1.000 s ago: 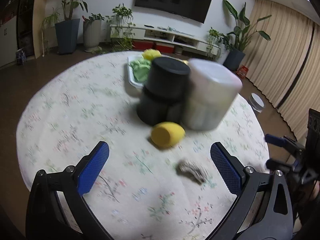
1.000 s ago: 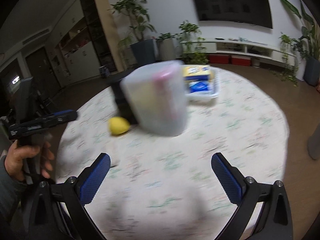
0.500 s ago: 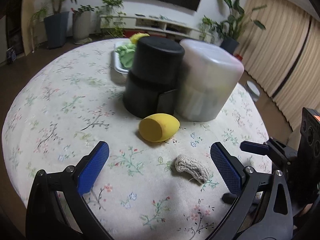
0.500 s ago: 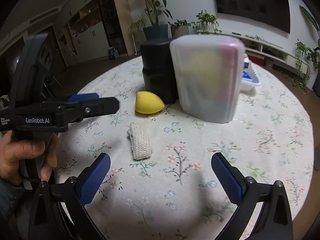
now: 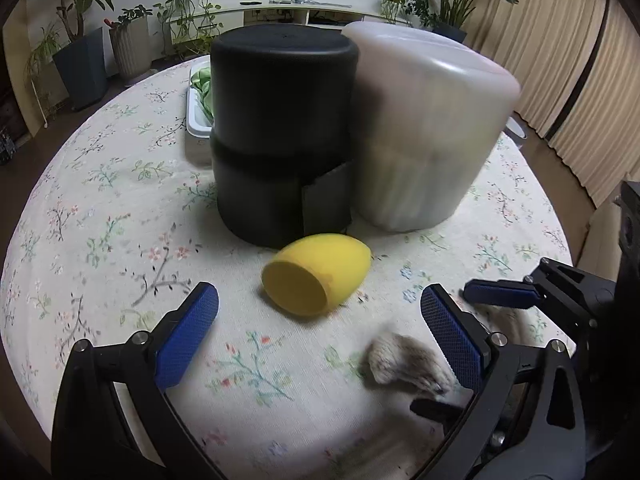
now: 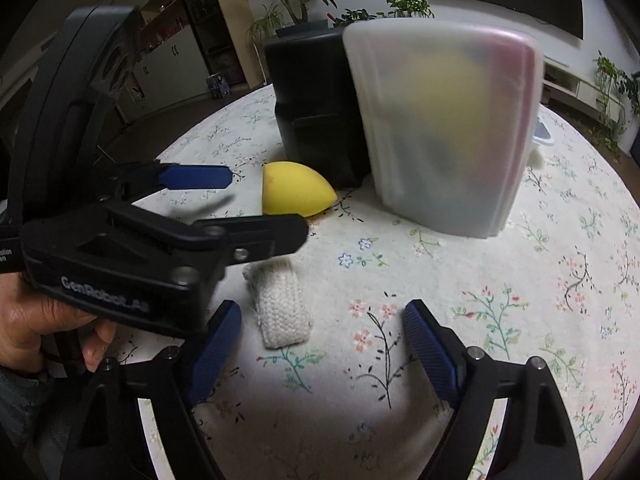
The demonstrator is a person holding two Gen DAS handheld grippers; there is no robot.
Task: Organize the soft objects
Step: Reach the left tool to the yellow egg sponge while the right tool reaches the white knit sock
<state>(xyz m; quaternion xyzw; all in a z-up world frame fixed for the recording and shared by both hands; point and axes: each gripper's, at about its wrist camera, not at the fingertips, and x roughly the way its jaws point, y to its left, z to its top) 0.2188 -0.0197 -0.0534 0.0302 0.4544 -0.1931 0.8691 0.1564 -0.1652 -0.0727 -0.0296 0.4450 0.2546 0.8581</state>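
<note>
A yellow egg-shaped sponge (image 5: pixel 316 274) lies on its side on the flowered tablecloth, in front of a black bin (image 5: pixel 282 136) and a frosted plastic bin (image 5: pixel 430 128). My left gripper (image 5: pixel 318 328) is open, just short of the sponge, which sits between its fingertips' line. A small cream knitted piece (image 6: pixel 280 306) lies nearer the table edge, partly behind my left gripper's right finger (image 5: pixel 450 336). My right gripper (image 6: pixel 322 344) is open, with the knitted piece between its fingers. The sponge also shows in the right wrist view (image 6: pixel 296 194).
A white tray (image 5: pixel 197 118) with green soft items stands behind the black bin. The frosted bin (image 6: pixel 444 124) holds blurred yellow and pink shapes. The left gripper's body (image 6: pixel 132 256) crosses the right wrist view at left. Potted plants and a TV shelf stand beyond the table.
Both grippers have moved forward and lower toward the table. The sponge and knitted piece now sit much closer to the fingertips. The right gripper's jaws look narrower than before.
</note>
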